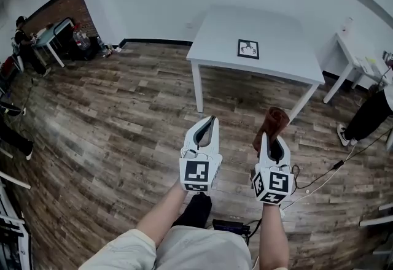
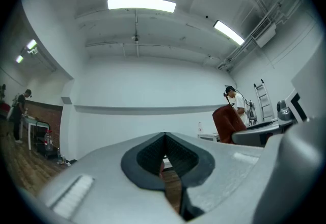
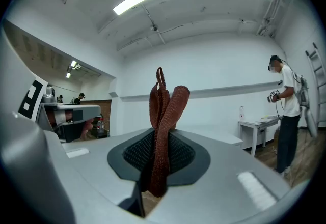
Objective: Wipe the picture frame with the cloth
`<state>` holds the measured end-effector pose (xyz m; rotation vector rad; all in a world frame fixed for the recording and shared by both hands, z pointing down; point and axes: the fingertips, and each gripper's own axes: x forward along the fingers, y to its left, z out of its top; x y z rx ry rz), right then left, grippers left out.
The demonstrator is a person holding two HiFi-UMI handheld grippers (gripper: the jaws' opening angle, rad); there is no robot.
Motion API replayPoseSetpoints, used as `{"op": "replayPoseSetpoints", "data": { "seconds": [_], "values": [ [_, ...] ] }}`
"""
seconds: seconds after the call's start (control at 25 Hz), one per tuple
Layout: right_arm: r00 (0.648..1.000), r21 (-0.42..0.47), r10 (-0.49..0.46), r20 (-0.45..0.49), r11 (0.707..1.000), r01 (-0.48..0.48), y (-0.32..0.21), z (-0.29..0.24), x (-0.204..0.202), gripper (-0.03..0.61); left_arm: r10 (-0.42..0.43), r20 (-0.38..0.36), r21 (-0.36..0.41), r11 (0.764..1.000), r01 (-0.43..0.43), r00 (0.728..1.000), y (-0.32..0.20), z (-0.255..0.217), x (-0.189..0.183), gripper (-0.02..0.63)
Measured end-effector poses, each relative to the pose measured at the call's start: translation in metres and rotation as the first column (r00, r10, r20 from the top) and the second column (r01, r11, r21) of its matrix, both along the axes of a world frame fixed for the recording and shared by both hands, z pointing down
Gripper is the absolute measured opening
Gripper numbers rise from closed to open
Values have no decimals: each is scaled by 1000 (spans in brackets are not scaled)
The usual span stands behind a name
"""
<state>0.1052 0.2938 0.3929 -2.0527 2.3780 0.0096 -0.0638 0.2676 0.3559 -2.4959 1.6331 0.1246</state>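
Note:
A picture frame [image 1: 248,48] with a dark border lies flat on the white table [image 1: 215,35] ahead. My right gripper [image 1: 273,137] is shut on a reddish-brown cloth [image 1: 272,123], which sticks up past the jaws; in the right gripper view the cloth [image 3: 164,131] stands folded between the pads. My left gripper [image 1: 210,123] is held beside it, shut with nothing between its jaws [image 2: 164,159]. Both grippers hang over the wooden floor, well short of the table. The cloth [image 2: 227,123] also shows at the right of the left gripper view.
A second white table [image 1: 356,60] stands at the right with a person [image 1: 368,112] beside it. Another person [image 1: 24,45] sits at a small table [image 1: 52,32] far left by a brick wall. Cables [image 1: 319,180] and a dark box [image 1: 230,226] lie on the floor near my feet.

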Motion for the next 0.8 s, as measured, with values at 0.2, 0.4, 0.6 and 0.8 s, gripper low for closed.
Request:
{"op": "replayPoseSetpoints", "data": {
  "seconds": [0.2, 0.4, 0.6, 0.8],
  "values": [
    [1000, -17, 21, -7, 1000, -21, -70, 2, 4, 89, 18, 1, 1, 1000, -18, 1000, -73, 1, 4, 0],
    [999, -28, 30, -15, 999, -30, -156, -3, -2, 89, 43, -1, 1, 999, -43, 999, -158, -4, 3, 0],
    [999, -45, 42, -24, 998, -43, -225, -2, -9, 89, 70, -4, -5, 998, -70, 998, -228, -6, 5, 0],
    [999, -78, 48, -22, 996, -50, -275, 7, -4, 89, 75, -18, -22, 997, -76, 997, -285, -1, 11, 0]
  ]
}}
